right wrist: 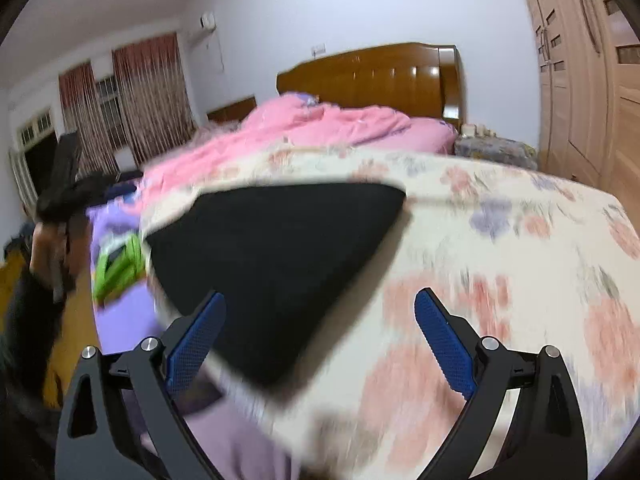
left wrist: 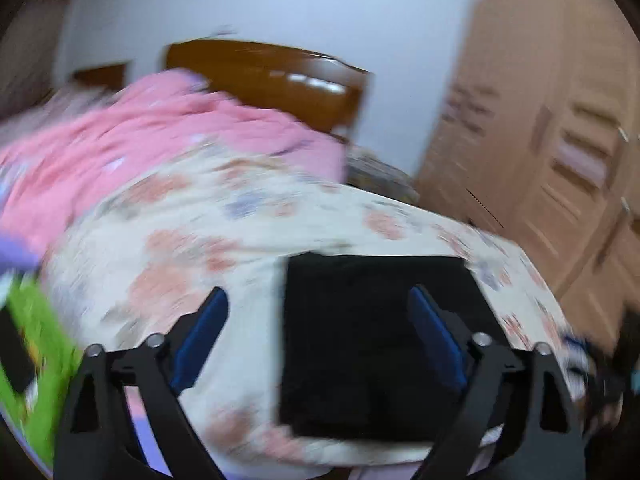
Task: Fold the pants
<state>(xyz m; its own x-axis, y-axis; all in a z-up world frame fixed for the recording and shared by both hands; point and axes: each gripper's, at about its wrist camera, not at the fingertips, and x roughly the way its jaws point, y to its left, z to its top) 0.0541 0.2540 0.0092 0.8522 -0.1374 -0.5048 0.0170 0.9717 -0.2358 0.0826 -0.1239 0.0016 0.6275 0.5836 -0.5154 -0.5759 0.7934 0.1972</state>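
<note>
The black pants [left wrist: 372, 340] lie folded into a compact rectangle on the floral bedspread [left wrist: 192, 240]. My left gripper [left wrist: 318, 336] hovers above them, open and empty, with its blue pads [left wrist: 200, 340] wide apart. In the right wrist view the pants [right wrist: 276, 256] lie ahead and to the left on the bedspread [right wrist: 500, 280]. My right gripper [right wrist: 320, 336] is open and empty above the folded bundle's near right edge. The person's left hand holding the other gripper [right wrist: 60, 196] shows at the far left. Both views are blurred by motion.
A pink quilt [right wrist: 320, 128] is heaped at the head of the bed below a wooden headboard [right wrist: 376, 76]. A green object [right wrist: 116, 264] lies on purple fabric at the bed's left edge. A wooden wardrobe [right wrist: 584, 80] stands on the right.
</note>
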